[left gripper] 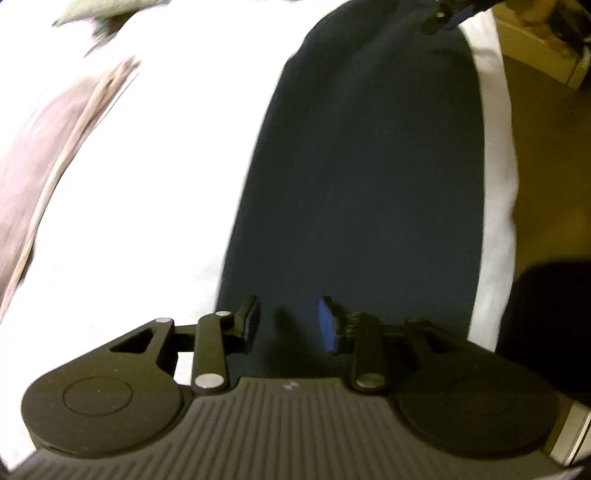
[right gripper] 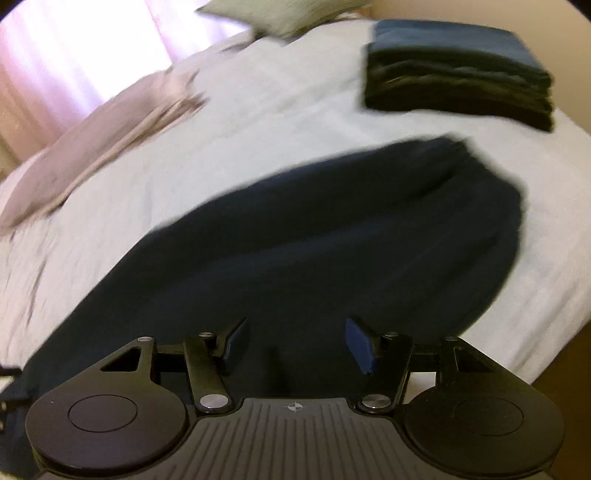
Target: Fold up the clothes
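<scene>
A dark navy garment [left gripper: 362,177] lies flat and long on the white bed [left gripper: 166,184]. My left gripper [left gripper: 290,321] is open and empty, just above the garment's near end. The right gripper [left gripper: 447,16] shows at the garment's far end in the left wrist view. In the right wrist view the same garment [right gripper: 314,251] stretches across the bed [right gripper: 258,129], and my right gripper [right gripper: 295,341] is open and empty over its near edge. Both views are blurred by motion.
A stack of folded dark clothes [right gripper: 458,74] sits at the bed's far right. A beige-pink cloth [right gripper: 103,147] lies at the left, also seen in the left wrist view [left gripper: 48,155]. A pale pillow [right gripper: 280,14] lies at the back. The bed edge and brown floor [left gripper: 546,166] are at the right.
</scene>
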`<action>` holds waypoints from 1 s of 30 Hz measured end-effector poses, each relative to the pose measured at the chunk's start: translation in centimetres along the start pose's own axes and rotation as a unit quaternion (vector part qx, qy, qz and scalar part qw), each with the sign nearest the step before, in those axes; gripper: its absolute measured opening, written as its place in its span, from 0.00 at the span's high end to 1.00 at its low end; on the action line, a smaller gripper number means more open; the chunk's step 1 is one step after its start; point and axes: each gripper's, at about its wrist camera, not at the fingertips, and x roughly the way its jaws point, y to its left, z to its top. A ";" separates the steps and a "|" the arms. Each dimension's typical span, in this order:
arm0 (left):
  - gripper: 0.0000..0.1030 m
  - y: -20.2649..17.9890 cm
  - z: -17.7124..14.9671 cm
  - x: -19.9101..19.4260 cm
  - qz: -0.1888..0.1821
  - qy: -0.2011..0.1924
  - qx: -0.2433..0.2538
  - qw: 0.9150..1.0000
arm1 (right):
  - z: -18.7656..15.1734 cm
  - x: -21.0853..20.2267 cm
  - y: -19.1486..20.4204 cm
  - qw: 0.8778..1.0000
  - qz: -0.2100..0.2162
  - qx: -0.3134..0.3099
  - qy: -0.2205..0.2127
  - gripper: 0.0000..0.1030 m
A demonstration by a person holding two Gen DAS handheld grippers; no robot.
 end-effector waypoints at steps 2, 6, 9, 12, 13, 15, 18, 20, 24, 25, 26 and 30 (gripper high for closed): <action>0.70 1.3 -4.9 -0.7 0.003 0.002 -0.001 1.000 | -3.2 -0.8 4.3 1.000 -0.007 -0.008 0.001 0.41; 0.68 3.3 -15.0 -2.0 -0.007 0.006 0.008 1.000 | -9.5 -2.4 13.5 1.000 -0.023 -0.009 0.009 0.41; 0.66 4.4 -21.2 -3.7 -0.017 0.006 0.010 1.000 | -13.0 -3.1 19.6 0.999 -0.021 -0.007 0.038 0.41; 0.66 5.1 -25.6 -5.5 -0.028 0.001 0.001 1.000 | -14.0 -4.5 24.2 0.998 -0.018 -0.042 0.038 0.41; 0.67 5.2 -26.3 -6.0 -0.030 -0.003 -0.001 1.000 | -13.7 -5.1 24.8 0.998 -0.023 -0.053 0.032 0.41; 0.67 5.3 -26.5 -7.0 -0.037 -0.016 -0.006 0.999 | -13.3 -6.1 25.9 0.996 -0.033 -0.075 0.020 0.41; 0.66 5.6 -24.4 -7.9 -0.048 -0.051 -0.007 0.998 | -10.6 -6.4 24.4 0.995 -0.046 -0.091 0.000 0.35; 0.66 5.8 -22.4 -8.3 -0.055 -0.075 -0.006 0.996 | -8.4 -6.3 22.7 0.994 -0.054 -0.098 -0.014 0.21; 0.60 6.5 -14.9 -7.5 -0.070 -0.126 -0.005 0.990 | -3.9 -6.1 19.2 0.990 -0.069 -0.112 -0.042 0.19; 0.60 6.7 -12.5 -7.0 -0.073 -0.136 -0.004 0.988 | -2.8 -6.1 18.3 0.989 -0.073 -0.116 -0.049 0.19; 0.60 6.7 -10.0 -6.4 -0.076 -0.144 -0.005 0.987 | -1.7 -6.0 17.4 0.988 -0.077 -0.119 -0.056 0.19; 0.59 7.3 1.1 -2.9 -0.091 -0.168 -0.024 0.981 | 3.5 -3.1 12.5 0.984 -0.075 -0.153 -0.055 0.19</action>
